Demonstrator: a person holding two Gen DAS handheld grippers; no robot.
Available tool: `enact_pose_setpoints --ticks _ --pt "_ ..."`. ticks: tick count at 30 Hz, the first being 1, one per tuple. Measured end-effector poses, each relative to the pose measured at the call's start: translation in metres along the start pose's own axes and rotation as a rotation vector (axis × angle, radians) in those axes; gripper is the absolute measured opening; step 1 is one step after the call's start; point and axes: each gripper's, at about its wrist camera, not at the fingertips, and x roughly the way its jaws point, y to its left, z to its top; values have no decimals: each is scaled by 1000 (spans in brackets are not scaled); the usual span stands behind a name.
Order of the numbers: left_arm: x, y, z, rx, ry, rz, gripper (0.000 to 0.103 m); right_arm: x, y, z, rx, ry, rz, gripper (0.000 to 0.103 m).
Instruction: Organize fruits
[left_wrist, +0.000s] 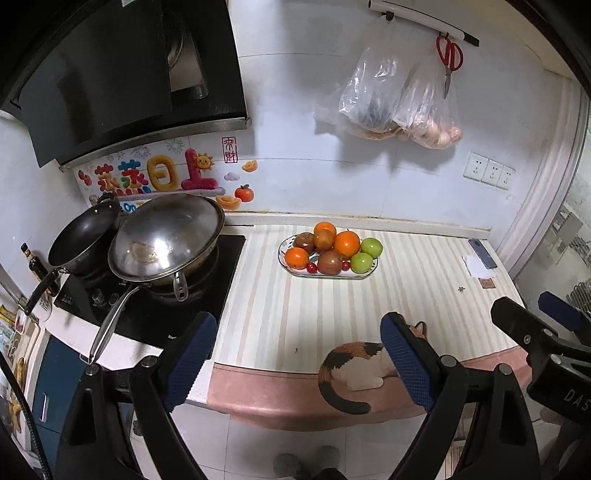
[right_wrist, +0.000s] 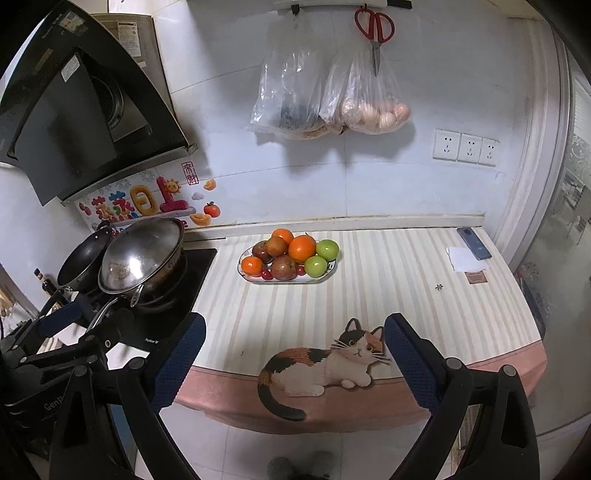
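I'm looking at the oval plate (left_wrist: 364, 274) near the back of the striped worktop (left_wrist: 406, 295), and it's piled with fruit: three oranges (left_wrist: 347, 244), two green apples (left_wrist: 371, 247) on its right side, some darker reddish-brown fruits (left_wrist: 330, 262) in the middle, and small red cherries (left_wrist: 311, 268) at the front edge. Everything sits on the plate, well apart from both of my tools. On the stove to the left, a steel pan (left_wrist: 166, 240) rests beside a black pan (left_wrist: 83, 240). Two clear bags (right_wrist: 325, 92) hang on the wall above, next to red scissors (right_wrist: 373, 27). My left gripper (left_wrist: 299, 362) hovers over the near edge of the worktop, fingers (left_wrist: 190, 362) spread wide and holding nothing. My right gripper (right_wrist: 295, 360) hangs level beside it, fingers (right_wrist: 410, 363) spread too, framing the cat picture (right_wrist: 321, 363) on the mat.
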Motion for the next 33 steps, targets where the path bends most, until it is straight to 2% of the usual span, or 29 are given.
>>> enact_pose_setpoints --ticks 4,5,6,22,33 --pt "8 1 5 -13 1 5 91 12 -4 4 2 21 2 99" --pt "13 1 8 -10 5 4 100 16 -4 7 1 24 -1 99" --pt "16 2 10 -7 7 5 102 22 -6 9 2 25 -1 99" --pt "110 9 49 19 100 67 102 145 -15 49 24 116 -15 99" --pt "146 13 67 22 148 72 102 190 -8 63 16 169 -39 99"
